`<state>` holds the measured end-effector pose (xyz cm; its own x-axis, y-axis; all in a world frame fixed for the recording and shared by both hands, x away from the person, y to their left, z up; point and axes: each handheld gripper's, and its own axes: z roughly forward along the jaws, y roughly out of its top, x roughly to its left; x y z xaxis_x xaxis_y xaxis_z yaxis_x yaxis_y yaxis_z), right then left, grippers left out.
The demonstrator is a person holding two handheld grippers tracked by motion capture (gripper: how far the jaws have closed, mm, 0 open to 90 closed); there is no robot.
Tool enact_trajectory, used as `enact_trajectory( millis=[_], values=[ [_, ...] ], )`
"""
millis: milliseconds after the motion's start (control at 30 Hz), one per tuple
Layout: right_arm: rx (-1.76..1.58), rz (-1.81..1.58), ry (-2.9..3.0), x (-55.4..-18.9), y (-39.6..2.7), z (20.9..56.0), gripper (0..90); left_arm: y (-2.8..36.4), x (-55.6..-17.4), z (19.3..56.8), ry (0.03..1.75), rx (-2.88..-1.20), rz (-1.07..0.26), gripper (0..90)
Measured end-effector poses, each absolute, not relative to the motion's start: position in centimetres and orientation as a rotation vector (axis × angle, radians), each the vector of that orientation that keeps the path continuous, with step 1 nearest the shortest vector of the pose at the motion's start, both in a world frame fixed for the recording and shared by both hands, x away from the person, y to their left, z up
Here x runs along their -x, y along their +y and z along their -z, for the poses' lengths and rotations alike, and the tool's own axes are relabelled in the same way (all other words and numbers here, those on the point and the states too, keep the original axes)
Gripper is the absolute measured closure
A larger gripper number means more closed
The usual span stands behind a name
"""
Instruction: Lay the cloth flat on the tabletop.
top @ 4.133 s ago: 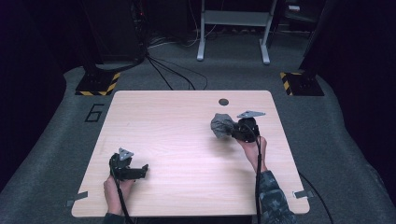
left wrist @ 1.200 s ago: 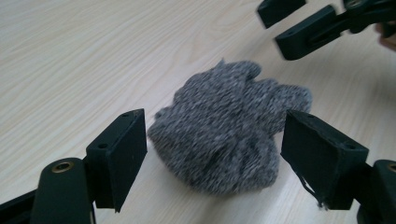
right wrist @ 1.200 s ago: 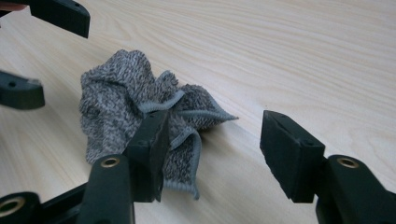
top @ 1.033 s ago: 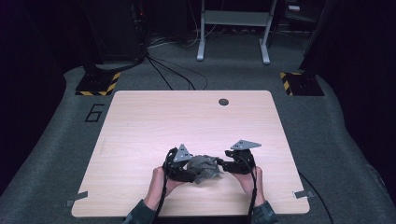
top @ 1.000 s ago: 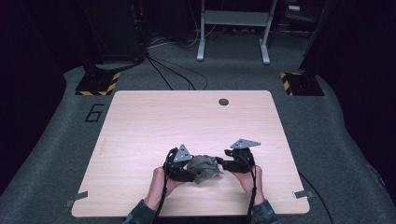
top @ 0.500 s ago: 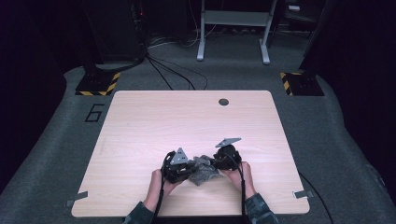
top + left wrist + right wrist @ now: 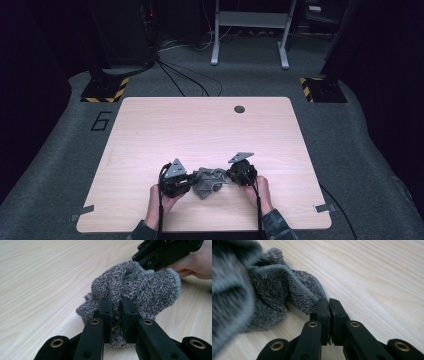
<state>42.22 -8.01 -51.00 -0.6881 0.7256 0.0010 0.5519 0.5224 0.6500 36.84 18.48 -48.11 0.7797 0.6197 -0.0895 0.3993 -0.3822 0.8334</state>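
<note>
Both grippers' jaws have just closed, pinching opposite edges of the grey cloth (image 7: 207,181).

The worktop (image 7: 150,130) is a pale wood-grain board with rounded corners, and a small round dark hole (image 7: 239,109) sits near its far edge. 2 strips of grey tape (image 7: 82,216) mark its near corners, the other (image 7: 324,207) at the right. It stands on grey carpet (image 7: 370,160) bearing a painted 6 (image 7: 101,120) at the left. Beyond it, 2 black bases with yellow-and-black hazard stripes (image 7: 105,90) (image 7: 320,89) flank the worktop, black cables (image 7: 182,77) trail across the floor, and a grey metal frame (image 7: 248,31) stands farther back.
</note>
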Motion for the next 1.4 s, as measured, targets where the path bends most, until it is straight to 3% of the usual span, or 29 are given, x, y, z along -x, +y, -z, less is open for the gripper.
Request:
enact_trajectory(
  millis=[400, 933, 1100, 1300, 1400],
  values=[
    [-1.098, -0.907, 2.409, -41.4, -10.6, 49.7, 87.7, 21.5, -36.9, 48.3, 0.852, -1.919, -0.285, 80.2],
    [-1.208, -0.886, 2.292, -39.9, -15.1, 49.0, 87.8, 24.5, -37.4, 50.2, 0.991, -1.906, -0.254, 79.0],
    [-1.25, -0.839, 2.301, -39.8, -16.0, 49.5, 86.5, 25.2, -37.3, 50.3, 1.03, -1.917, -0.244, 66.4],
    [-1.231, -0.899, 2.293, -39.5, -16.2, 48.6, 62.3, 25.9, -36.6, 49.7, 1.08, -1.884, -0.27, 46.1],
    [-1.217, -0.939, 2.285, -39.3, -15.8, 47.7, 57.4, 26.0, -36.2, 48.9, 1.075, -1.876, -0.297, 38.9]
  ],
)
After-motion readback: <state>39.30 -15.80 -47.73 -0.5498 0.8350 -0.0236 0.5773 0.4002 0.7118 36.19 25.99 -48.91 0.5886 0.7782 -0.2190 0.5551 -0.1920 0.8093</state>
